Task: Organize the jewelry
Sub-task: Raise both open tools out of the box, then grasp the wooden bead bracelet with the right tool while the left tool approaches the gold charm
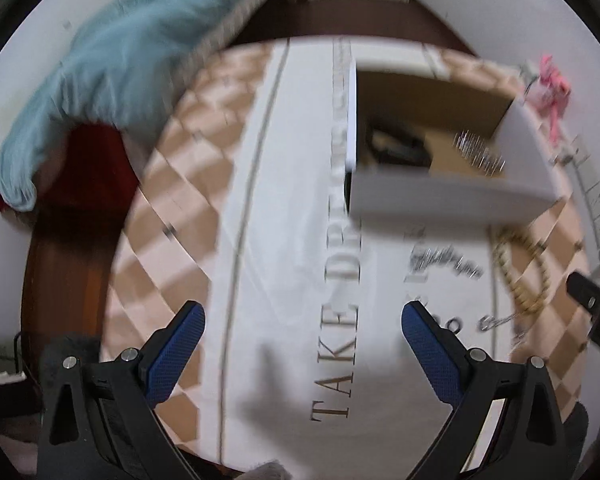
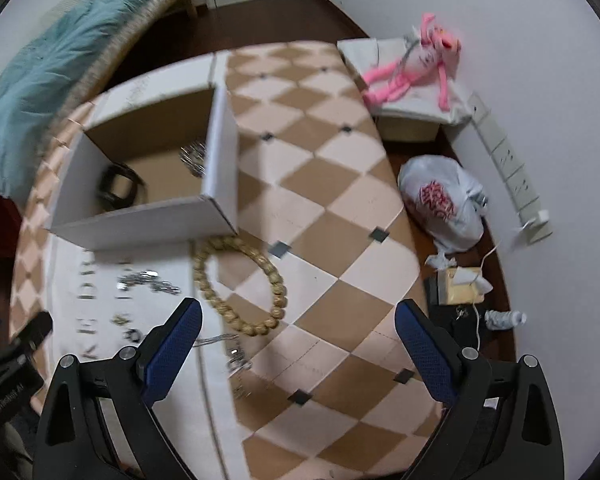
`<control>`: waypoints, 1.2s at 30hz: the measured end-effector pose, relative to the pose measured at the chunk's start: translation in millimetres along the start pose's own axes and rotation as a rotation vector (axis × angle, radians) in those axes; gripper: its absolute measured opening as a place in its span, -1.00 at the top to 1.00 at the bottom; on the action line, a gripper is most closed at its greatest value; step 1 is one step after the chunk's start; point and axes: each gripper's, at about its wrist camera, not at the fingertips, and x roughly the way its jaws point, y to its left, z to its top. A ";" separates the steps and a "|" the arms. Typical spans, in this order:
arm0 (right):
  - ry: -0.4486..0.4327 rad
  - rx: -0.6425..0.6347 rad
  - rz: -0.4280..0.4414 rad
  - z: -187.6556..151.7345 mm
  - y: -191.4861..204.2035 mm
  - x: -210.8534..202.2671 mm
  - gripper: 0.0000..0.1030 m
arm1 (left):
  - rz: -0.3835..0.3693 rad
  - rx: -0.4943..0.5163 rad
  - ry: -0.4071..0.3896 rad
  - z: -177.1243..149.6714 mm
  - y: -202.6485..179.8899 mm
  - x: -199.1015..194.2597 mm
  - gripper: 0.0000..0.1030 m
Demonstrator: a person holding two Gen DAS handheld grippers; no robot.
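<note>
Both the left gripper [image 1: 303, 322] and the right gripper [image 2: 298, 320] hang above the checkered tan-and-cream cloth [image 2: 331, 184] with blue-padded jaws spread wide, gripping nothing; the open white cardboard box [image 2: 148, 224] sits on the cloth, with a black band [image 2: 118, 188] and a silver chain [image 2: 194, 156] inside; just in front of it lie a ring of tan wooden beads [image 2: 240, 280], touching the box's wall, and a silver chain bracelet [image 2: 148, 280] beside it on the white lettered sheet [image 1: 300, 208]; a thin silver necklace [image 2: 228, 350] lies nearer the right gripper.
</note>
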 end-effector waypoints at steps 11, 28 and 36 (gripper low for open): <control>0.013 -0.066 -0.005 7.0 3.9 47.0 0.47 | 0.000 0.018 0.083 -10.4 -12.9 39.2 -0.95; 0.046 0.015 -0.025 -15.1 -29.2 37.5 0.81 | -0.164 0.083 0.056 -3.8 -52.2 37.2 -0.16; 0.053 0.011 -0.026 -13.3 -28.5 38.7 0.82 | -0.161 0.144 0.027 -2.5 -62.8 32.3 0.91</control>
